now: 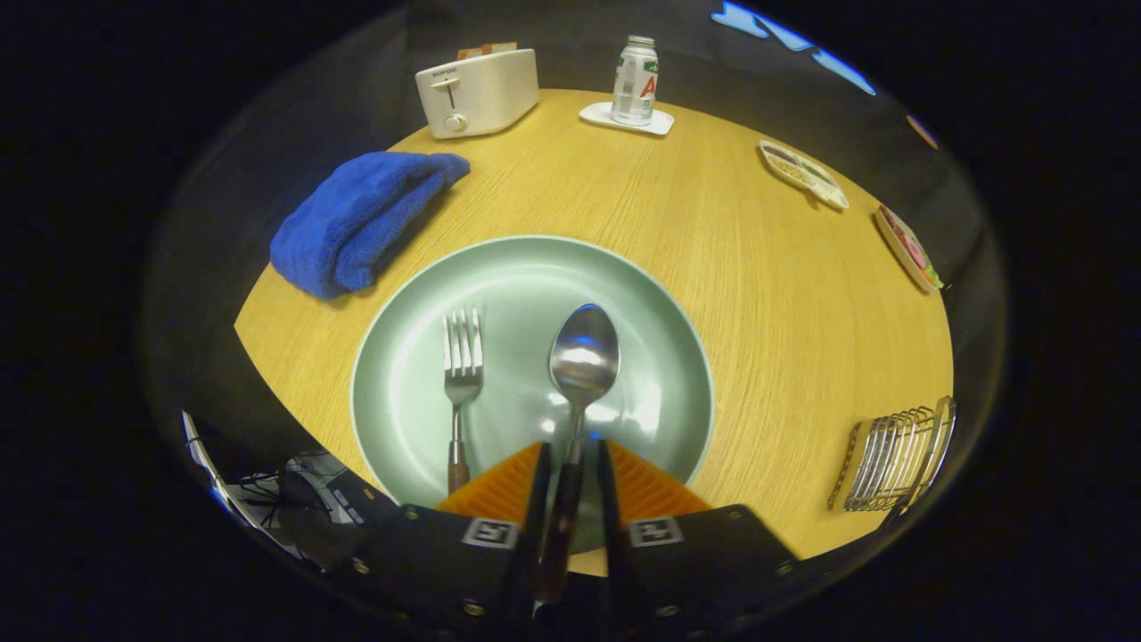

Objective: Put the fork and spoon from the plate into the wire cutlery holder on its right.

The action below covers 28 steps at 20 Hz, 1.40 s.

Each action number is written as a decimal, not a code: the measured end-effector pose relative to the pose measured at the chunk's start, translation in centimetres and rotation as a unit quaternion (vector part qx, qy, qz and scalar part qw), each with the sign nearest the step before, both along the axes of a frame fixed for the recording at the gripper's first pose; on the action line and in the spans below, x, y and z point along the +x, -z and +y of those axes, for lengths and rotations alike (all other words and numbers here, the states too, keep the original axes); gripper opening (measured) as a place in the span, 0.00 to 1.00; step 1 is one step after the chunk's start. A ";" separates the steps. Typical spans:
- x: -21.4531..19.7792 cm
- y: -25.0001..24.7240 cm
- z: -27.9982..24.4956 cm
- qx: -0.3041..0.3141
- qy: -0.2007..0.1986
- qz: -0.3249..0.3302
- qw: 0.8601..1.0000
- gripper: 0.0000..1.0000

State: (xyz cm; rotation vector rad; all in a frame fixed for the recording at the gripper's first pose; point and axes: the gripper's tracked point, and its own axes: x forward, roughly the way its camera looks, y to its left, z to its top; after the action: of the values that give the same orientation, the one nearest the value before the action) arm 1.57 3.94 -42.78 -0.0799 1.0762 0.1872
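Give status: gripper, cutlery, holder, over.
Gripper astride spoon handle, gap showing, not clamped. Fork on plate. Holder empty, right of plate.

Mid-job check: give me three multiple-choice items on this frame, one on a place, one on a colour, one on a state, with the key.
1. The fork lies where?
A. on the plate, beside the spoon
B. in the wire cutlery holder
C. on the blue towel

2. The plate's colour?
A. red
B. pale green
C. black

3. The gripper jaws are:
A. wide apart over bare table
B. gripping the fork
C. set on either side of the spoon's handle, a little space showing each side

Key: 1 A, both rest side by side on the plate. 2 B, its surface shows pale green. 3 C, the handle runs between them.
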 end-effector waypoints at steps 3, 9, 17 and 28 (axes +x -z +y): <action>0.3 0.1 -0.2 -0.004 0.010 -0.010 1.000 0.06; 0.2 -0.6 -0.3 -0.021 0.012 -0.026 0.999 0.01; 0.8 -5.4 -1.1 -0.022 0.046 -0.087 0.995 0.00; 0.2 -12.1 -8.2 -0.024 0.181 -0.146 0.972 0.00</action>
State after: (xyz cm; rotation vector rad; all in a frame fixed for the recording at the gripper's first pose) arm 1.81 -4.24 -30.65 0.0459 0.7839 -0.1753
